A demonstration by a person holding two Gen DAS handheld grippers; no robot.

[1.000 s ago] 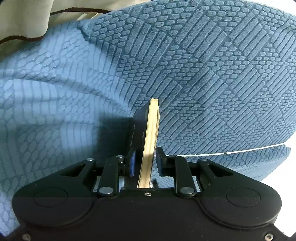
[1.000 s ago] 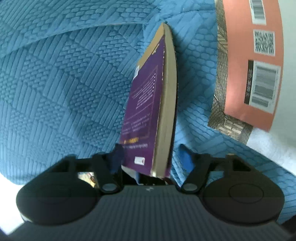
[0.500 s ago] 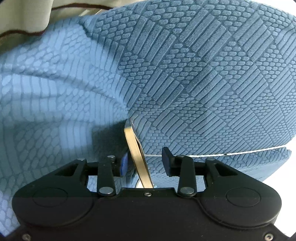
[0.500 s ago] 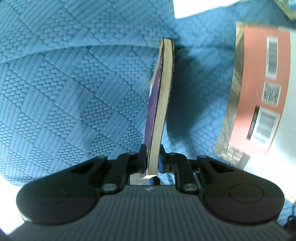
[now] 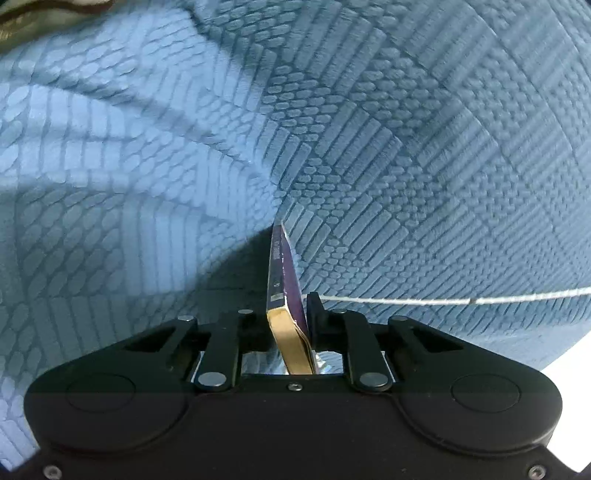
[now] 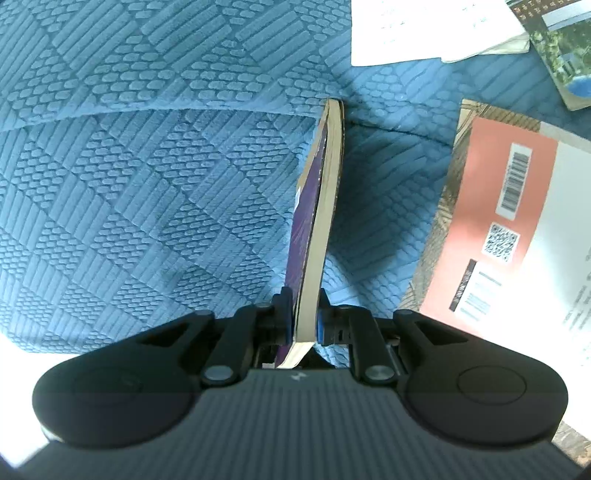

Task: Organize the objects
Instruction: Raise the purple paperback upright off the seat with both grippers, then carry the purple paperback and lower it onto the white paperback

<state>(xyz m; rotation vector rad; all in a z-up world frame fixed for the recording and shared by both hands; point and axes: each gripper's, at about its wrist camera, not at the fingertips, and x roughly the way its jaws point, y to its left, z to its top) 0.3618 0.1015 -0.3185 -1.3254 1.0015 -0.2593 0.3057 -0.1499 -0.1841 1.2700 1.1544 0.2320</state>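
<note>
- Right wrist view: the right tool (image 6: 303, 317) is clamped on the purple book (image 6: 317, 221), both pads pressed to its covers; the book stands on edge, running toward 12 o'clock over the blue quilt (image 6: 147, 166).
- Only this view shows other items: an orange-backed book (image 6: 491, 229) lying flat at 3 o'clock, white paper (image 6: 424, 29) at 1 o'clock, and a picture-cover book (image 6: 561, 48) at the far corner.
- Left wrist view: the left tool (image 5: 288, 317) is closing its jaws on a purple book; the right-side pad touches the cover, the other pad's contact I cannot tell.
- Only this view shows a white cord (image 5: 443, 301) crossing the quilt at 3 o'clock.
</note>
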